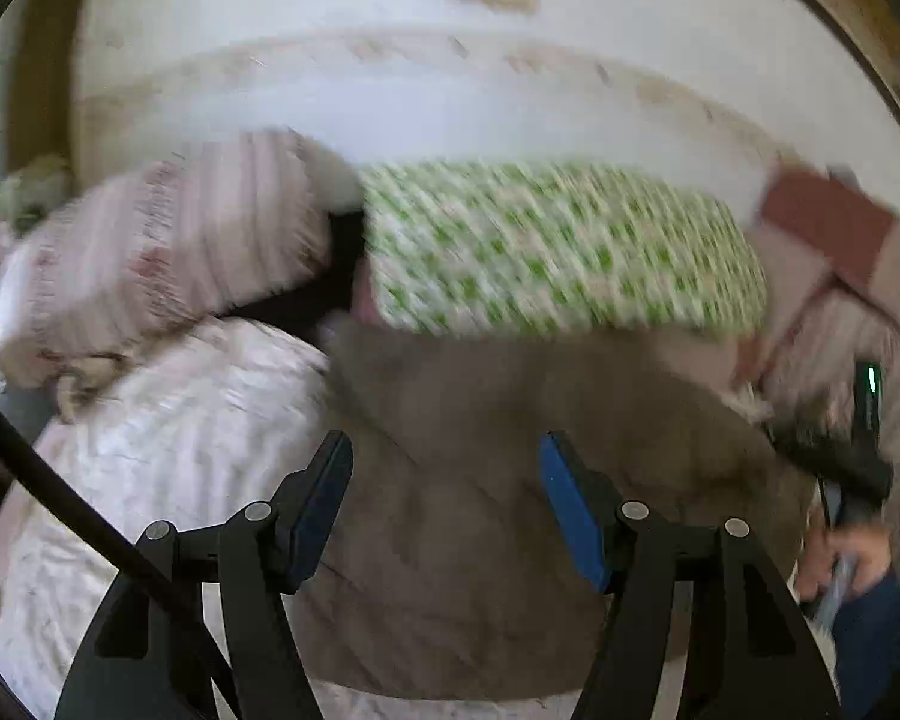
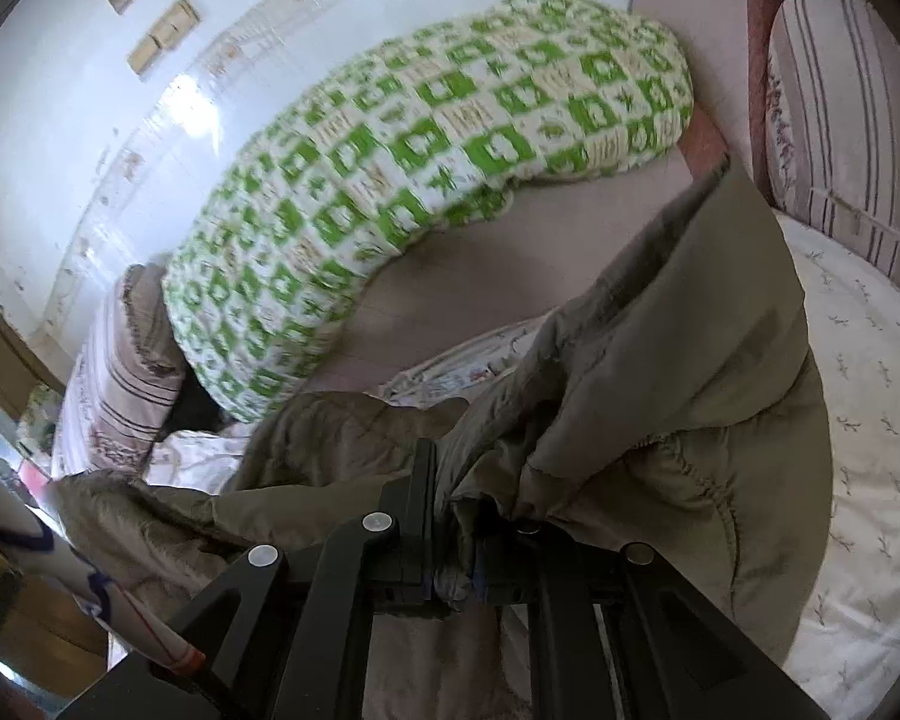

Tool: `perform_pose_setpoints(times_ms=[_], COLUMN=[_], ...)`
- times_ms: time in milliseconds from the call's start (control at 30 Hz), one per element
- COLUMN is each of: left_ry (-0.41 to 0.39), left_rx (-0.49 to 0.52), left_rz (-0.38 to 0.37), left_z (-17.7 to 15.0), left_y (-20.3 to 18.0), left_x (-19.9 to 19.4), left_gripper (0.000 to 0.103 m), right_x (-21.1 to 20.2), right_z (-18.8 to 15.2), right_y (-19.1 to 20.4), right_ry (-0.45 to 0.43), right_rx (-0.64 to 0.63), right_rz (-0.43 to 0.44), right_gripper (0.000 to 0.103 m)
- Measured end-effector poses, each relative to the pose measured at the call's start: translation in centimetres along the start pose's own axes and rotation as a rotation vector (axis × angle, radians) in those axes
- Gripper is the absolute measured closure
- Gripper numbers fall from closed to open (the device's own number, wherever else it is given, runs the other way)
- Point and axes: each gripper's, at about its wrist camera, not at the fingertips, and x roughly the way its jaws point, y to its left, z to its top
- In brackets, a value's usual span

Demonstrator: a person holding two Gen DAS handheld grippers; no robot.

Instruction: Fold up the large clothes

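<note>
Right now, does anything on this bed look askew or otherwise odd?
Only the olive-green quilted jacket: it is bunched and crumpled, not flat, with one fold pinched in the shut right gripper. The left gripper hangs open above the jacket, holding nothing.

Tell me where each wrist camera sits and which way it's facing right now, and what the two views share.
Left wrist: on the left hand-held gripper, angled down at the olive-brown coat on the bed; its jaws stand open and empty. The person's right hand shows at the right edge.
Right wrist: on the right hand-held gripper, looking down over a bunched fold of the coat, which its jaws pinch shut.
Shared: the coat, the green checked quilt and the white wall.
</note>
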Motion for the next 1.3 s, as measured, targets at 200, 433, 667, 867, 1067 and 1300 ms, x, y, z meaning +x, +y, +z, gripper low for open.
perform_pose_setpoints(times_ms=[200,433,667,867,1067,1300], left_ry=[0.155,0.252,0.219,0.213,0.196,0.155], left_rx=[0.067,-0.004,0.007,0.025,0.014,-0.010], left_rz=[0.046,0.093,0.134,0.147,0.135,0.121], left_z=[-4.1,-5.6,-5.9,-6.2,-6.5,-7.1], left_y=[-3.9,-2.0,-2.3,-2.3,-2.0,-1.8], left_x=[11.7,20.0,22.4,23.2,23.7,24.4], left_gripper=[0.039,0.032,0.025,0.024,0.019,0.016], right_x=[2.7,2.1,-1.2,3.7,9.2,10.8], right_z=[0.2,0.4,-1.7,-4.3,-6.5,-7.0], right_y=[-0.7,-2.5,-2.0,-1.0,-3.2,-5.3], right_ry=[0.042,0.054,0.003,0.013,0.028,0.024], right_rx=[0.002,0.080,-0.125,-0.354,-0.375,-0.297], right_rz=[-0.001,0.134,0.074,-0.152,-0.205,-0.122], right_gripper=[0.091,0.062,0.051,0.051,0.047,0.047])
